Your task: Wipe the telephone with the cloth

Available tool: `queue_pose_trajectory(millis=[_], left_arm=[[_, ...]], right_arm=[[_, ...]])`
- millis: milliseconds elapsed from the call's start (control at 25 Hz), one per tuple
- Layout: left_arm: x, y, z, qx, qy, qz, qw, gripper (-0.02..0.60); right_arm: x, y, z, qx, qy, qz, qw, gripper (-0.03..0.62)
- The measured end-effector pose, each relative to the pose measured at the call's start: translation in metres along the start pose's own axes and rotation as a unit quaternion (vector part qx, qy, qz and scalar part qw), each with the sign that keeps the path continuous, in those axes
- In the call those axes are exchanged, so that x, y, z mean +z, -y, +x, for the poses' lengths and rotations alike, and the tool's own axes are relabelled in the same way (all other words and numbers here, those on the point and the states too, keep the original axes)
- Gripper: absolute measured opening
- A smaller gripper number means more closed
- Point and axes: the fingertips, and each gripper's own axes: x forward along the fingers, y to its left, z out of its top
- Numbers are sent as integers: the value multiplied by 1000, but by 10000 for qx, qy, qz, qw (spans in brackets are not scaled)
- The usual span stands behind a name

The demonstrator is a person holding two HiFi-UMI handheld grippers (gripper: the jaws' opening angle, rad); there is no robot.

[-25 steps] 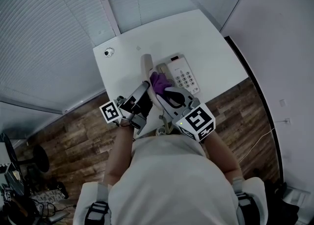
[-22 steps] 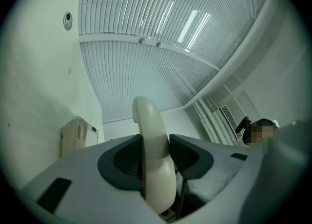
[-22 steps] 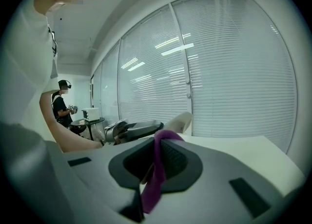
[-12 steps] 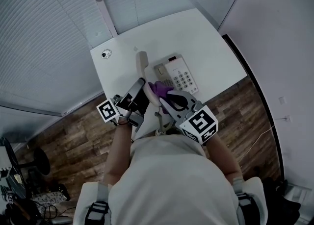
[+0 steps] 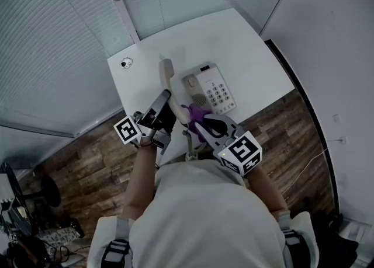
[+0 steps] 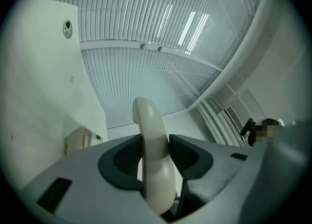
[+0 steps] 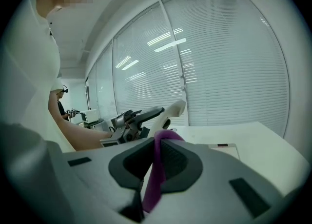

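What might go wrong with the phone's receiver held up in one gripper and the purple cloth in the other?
The smooth, curved receiver is pinched only near one end by the left gripper; a push from wiping might twist it loose and drop it onto the table or the phone base. The right gripper holds a thin fold of purple cloth, so its tips might rub the receiver instead.

The white worktop (image 5: 239, 39) fills a corner, with slatted blinds along its far edge and a plain wall on its right. The telephone base (image 5: 210, 89), keypad up, lies on it toward the near edge. A small round fitting (image 5: 125, 62) sits at its far left corner. Wood-plank floor (image 5: 87, 167) lies beneath.
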Motion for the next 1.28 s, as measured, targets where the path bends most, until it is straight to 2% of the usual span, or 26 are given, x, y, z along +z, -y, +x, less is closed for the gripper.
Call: queue_pose_trajectory(millis=[240,520,640,1000,1280], left_arm=[[0,-1,0,93,38,74,9999,183],[-2,-4,3,172,56,121,9998,129],[-7,-6,6,206,22,124,9997,110],[-17,-4,12,195,-86,171,9996,103],[-40,-8,25,255,-127,185,9994,100]], right_arm=[[-12,-2,-7,27,-57,162,9998,43],[-16,0,-11,1,-42,262,9996,43],[-14,2,-11,-11,-34,155,9999,43],[-17,10,-24,-122,-17,199,9997,43],[-24,27,-48,-256,12,206,9995,43]])
